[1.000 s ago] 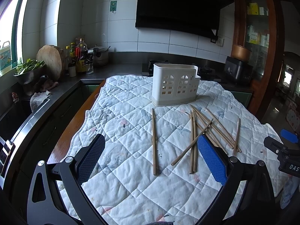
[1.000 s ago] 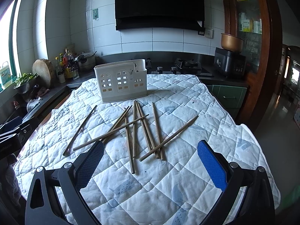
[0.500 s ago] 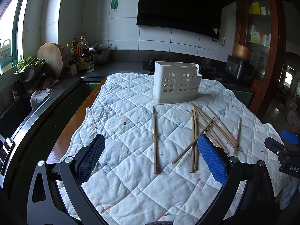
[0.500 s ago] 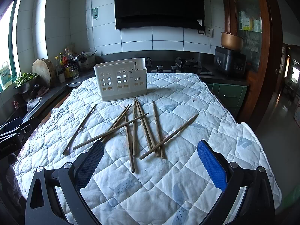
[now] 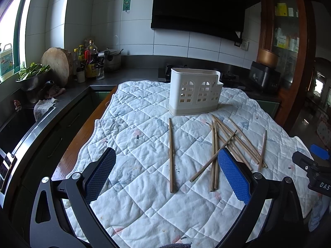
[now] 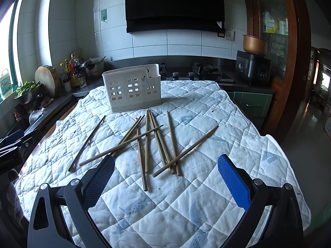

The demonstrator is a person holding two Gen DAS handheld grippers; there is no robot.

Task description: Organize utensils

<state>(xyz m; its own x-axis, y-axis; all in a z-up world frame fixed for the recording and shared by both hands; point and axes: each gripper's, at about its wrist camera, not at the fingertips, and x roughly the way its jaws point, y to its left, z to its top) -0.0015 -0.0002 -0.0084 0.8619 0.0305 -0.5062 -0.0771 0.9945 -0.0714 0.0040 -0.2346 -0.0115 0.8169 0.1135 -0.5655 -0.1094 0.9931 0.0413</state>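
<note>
Chopsticks (image 6: pixel 157 142) ahead of both grippers.

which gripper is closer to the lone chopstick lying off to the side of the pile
Left. The lone chopstick lies just ahead, between the open fingers of the left gripper. From the right gripper it sits far to the left, beyond the pile.

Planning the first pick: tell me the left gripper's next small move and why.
Probably lower the open left gripper onto the lone chopstick. It lies apart from the crossed pile, between the spread jaws, and the white holder looks empty.
</note>
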